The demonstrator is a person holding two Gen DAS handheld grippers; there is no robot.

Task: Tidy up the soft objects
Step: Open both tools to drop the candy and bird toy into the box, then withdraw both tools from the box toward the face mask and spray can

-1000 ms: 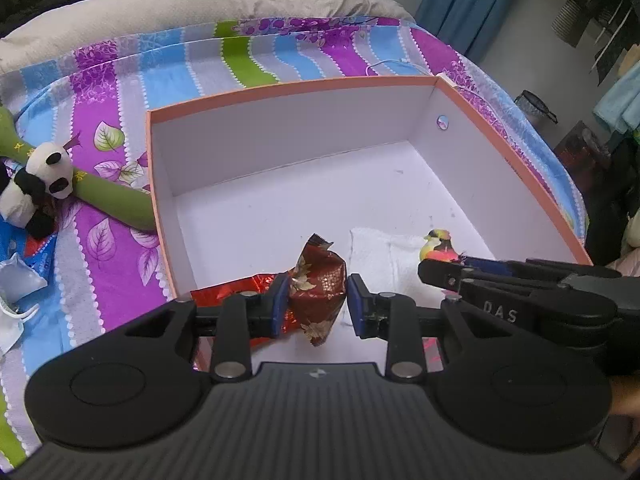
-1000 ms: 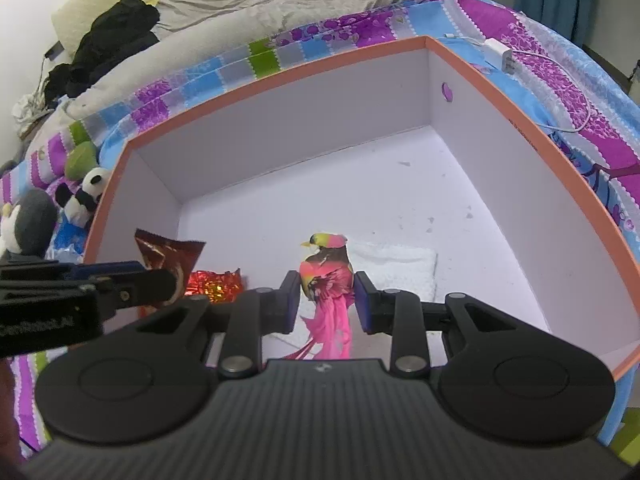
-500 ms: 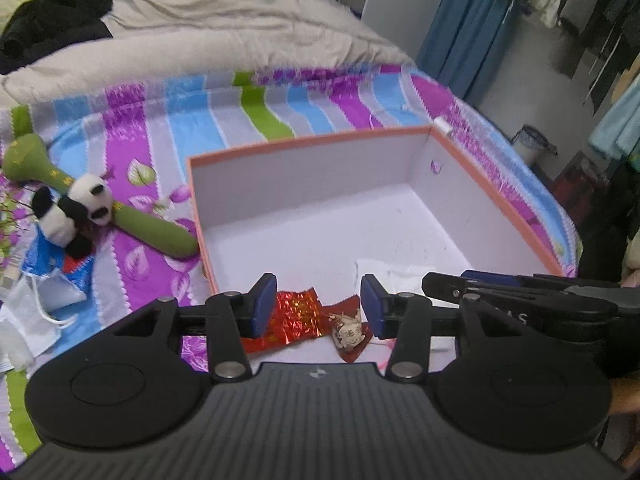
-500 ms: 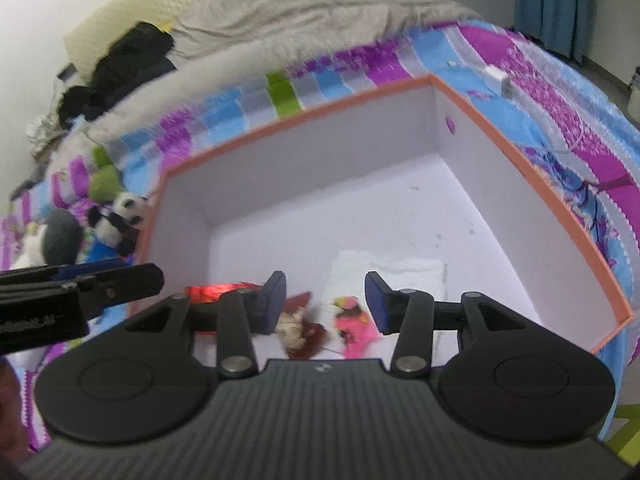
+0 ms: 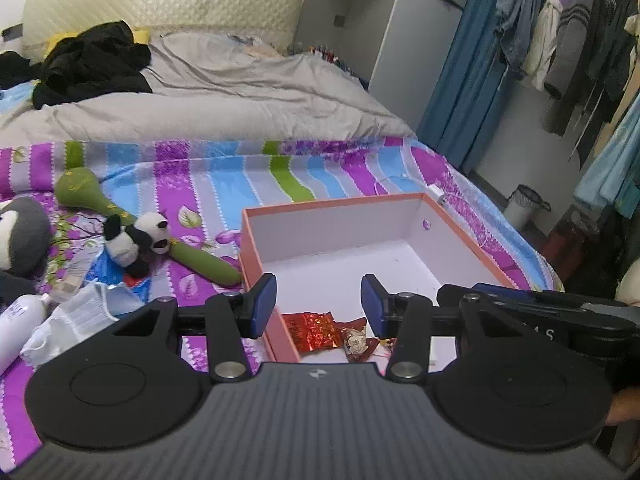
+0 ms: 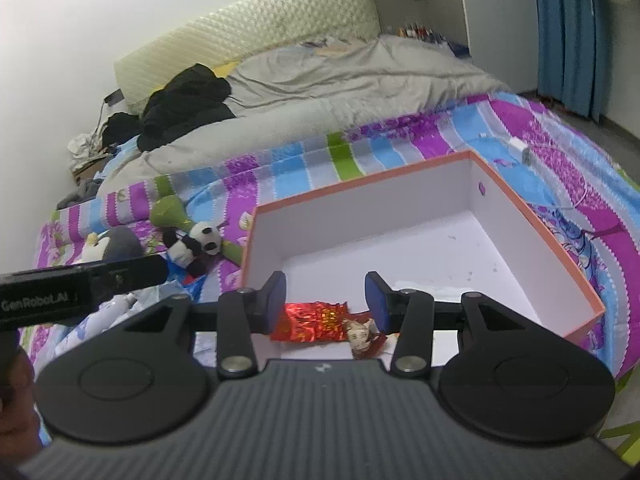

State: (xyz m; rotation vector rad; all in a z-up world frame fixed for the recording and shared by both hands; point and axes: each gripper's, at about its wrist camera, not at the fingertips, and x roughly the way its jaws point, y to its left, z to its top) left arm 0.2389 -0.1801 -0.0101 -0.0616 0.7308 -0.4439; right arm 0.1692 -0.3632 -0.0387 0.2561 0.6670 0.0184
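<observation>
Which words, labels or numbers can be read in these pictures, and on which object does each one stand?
"GenRobot.AI": white print on the side of the left gripper, in the right wrist view.
"A S": end of a longer print on the side of the right gripper, in the left wrist view; the rest is hidden.
White bottle: small print, too blurred to read.
Red foil packet: gold marks, unreadable.

Near part of the box (image 5: 472, 232) floor hidden behind both gripper bodies. Possibly a white cloth (image 6: 424, 289) behind the right fingers, mostly covered. Grey plush (image 5: 20, 236) cut off at left.
</observation>
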